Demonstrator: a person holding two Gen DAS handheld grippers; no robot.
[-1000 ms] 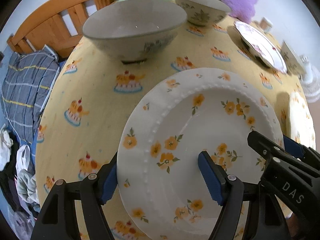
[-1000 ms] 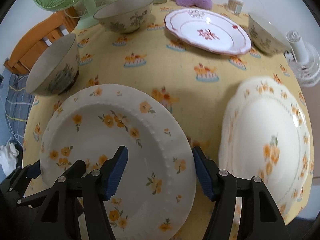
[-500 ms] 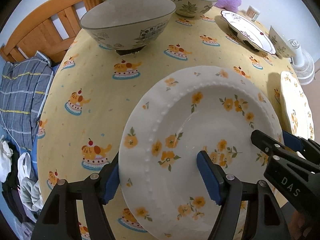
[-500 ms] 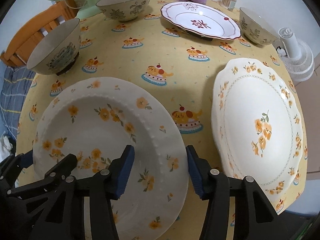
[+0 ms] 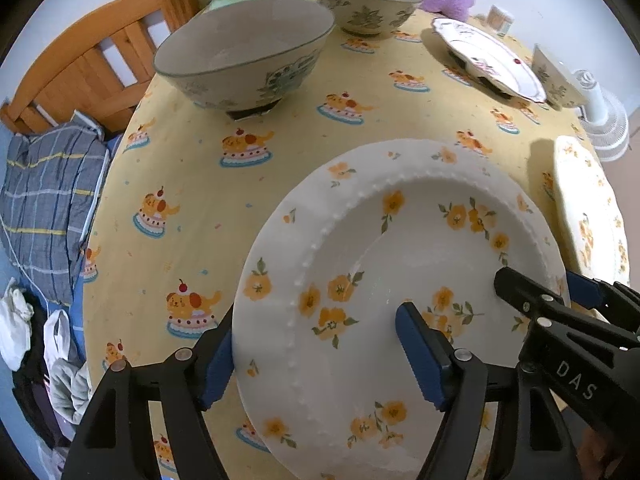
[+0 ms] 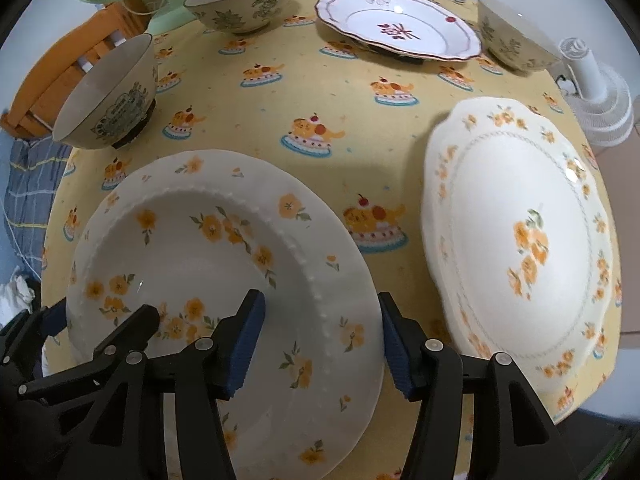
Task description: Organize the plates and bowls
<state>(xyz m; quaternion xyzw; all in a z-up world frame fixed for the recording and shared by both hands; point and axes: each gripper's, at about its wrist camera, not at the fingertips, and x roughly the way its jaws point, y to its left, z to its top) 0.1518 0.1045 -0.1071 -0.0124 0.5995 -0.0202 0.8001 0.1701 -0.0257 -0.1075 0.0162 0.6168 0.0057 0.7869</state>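
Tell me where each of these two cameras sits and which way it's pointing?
Left wrist: rides the left tongs, looking steeply down at the white beaded orange-flower plate; right tongs intrude.
Right wrist: rides the right tongs, whose jaws are opening astride that plate's rim; left tongs at lower left.
Both show the same plate and yellow cake-print tablecloth.

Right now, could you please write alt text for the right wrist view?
The right gripper, jaws opening, straddles the rim of a white beaded plate with orange flowers on a yellow cake-print tablecloth. A scalloped floral plate lies beside it.
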